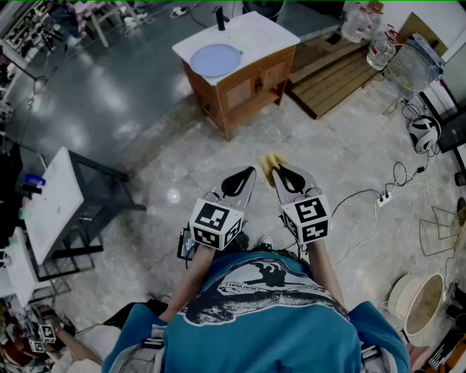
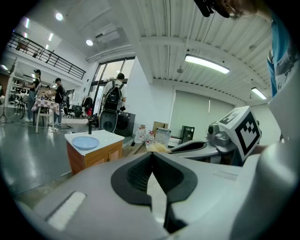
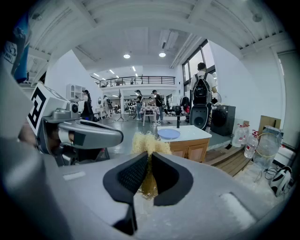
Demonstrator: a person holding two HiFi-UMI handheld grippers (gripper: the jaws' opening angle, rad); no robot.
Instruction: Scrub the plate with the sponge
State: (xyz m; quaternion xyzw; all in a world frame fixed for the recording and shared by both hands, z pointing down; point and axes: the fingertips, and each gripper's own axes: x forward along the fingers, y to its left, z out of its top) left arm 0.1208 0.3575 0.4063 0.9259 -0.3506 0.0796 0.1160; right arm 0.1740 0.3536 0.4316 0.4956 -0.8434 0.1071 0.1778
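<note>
A pale blue plate (image 1: 215, 59) lies on the white top of a small wooden cabinet (image 1: 244, 86) some way ahead of me; it also shows as the plate (image 2: 86, 142) in the left gripper view and the plate (image 3: 168, 133) in the right gripper view. My right gripper (image 1: 277, 172) is shut on a yellow fibrous sponge (image 1: 270, 165), whose tuft, the sponge (image 3: 149, 143), sticks out past the pads. My left gripper (image 1: 250, 173) is shut with nothing in it, level with the right one. Both are held in front of my chest, well short of the cabinet.
A black tap (image 1: 220, 17) stands at the cabinet's back edge. A wooden pallet (image 1: 335, 73) and water bottles (image 1: 368, 29) lie to the right of it. Cables (image 1: 382, 195) and a power strip trail across the right floor. A white table (image 1: 54, 200) stands on the left.
</note>
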